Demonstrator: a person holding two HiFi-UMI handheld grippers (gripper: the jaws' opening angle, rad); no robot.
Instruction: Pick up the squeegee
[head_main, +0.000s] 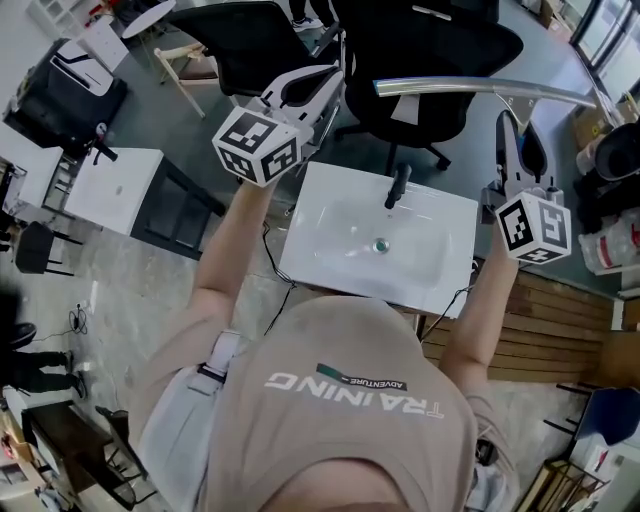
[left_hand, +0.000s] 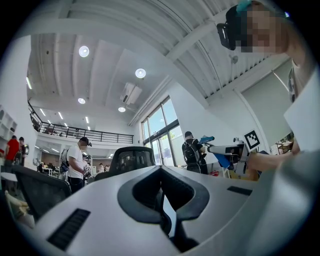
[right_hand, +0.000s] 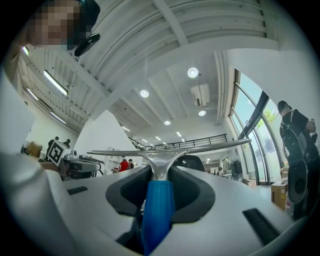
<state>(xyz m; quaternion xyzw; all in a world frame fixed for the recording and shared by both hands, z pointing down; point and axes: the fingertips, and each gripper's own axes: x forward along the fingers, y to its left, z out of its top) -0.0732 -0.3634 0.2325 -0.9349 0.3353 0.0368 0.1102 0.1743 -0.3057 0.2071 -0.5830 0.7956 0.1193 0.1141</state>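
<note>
Above right edge of white rectangular sink basin (head_main: 330, 255): right hand-held gripper (right_hand: 160, 171) clamps blue-handled, silver-bladed metal squeegee (right_hand: 158, 212), held aloft. Left hand-held gripper (left_hand: 161, 170) raised over basin's left corner, jaws together, empty.

Head view: camera above the person, facing steeply down on the white sink (head_main: 330, 250), at arm's reach or farther.

Left gripper view: camera just behind the left gripper (left_hand: 162, 172), tilted slightly up toward the ceiling lights (left_hand: 140, 73).

Right gripper view: same mounting on the right gripper (right_hand: 160, 170), with the squeegee (right_hand: 158, 210) very close.

Shared: both gripper views catch the mezzanine railing (left_hand: 85, 134) (each also sees the other's marker cube (left_hand: 252, 139)). Head view holds both grippers.
</note>
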